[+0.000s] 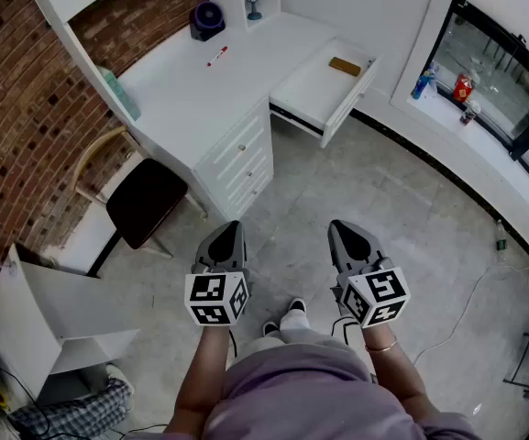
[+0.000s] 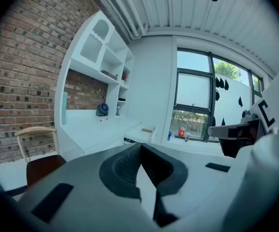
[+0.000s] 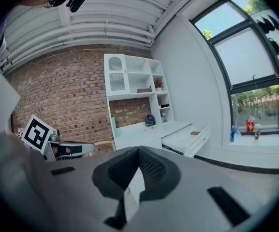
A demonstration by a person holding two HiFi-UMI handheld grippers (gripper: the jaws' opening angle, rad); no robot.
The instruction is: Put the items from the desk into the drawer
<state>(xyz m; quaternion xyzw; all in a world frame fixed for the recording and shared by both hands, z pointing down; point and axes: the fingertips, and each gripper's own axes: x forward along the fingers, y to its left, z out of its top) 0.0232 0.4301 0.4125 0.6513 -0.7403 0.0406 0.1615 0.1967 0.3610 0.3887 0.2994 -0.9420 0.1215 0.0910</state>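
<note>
Both grippers sit low in the head view, held out over the floor in front of the person: left gripper [image 1: 226, 234] and right gripper [image 1: 346, 232], each with its jaws pressed together and nothing between them, which each gripper's own view confirms. Task stuff is all well apart from them, up ahead. Desk [image 1: 177, 94] lies forward and to the left; the red pen [image 1: 216, 56] is on its top near the back, and the dark fan [image 1: 207, 19] is just beyond it by the shelf unit. Drawer [image 1: 312, 94] is already pulled out at the desk's right end, more or less straight ahead of the right gripper, with a small brown block [image 1: 344, 65] lying in it. Key geometry: the pen is on the left gripper's side, so the left is the nearer hand for it, and the drawer is on the right gripper's side. The pen's long axis runs diagonally, near end toward the desk front, far end toward the shelf side. My read: neither hand can reach anything yet. The person has to close in on the desk, the chair [image 1: 145, 202] stands off to the left of that path, and the jaws have to open before any pick.
</note>
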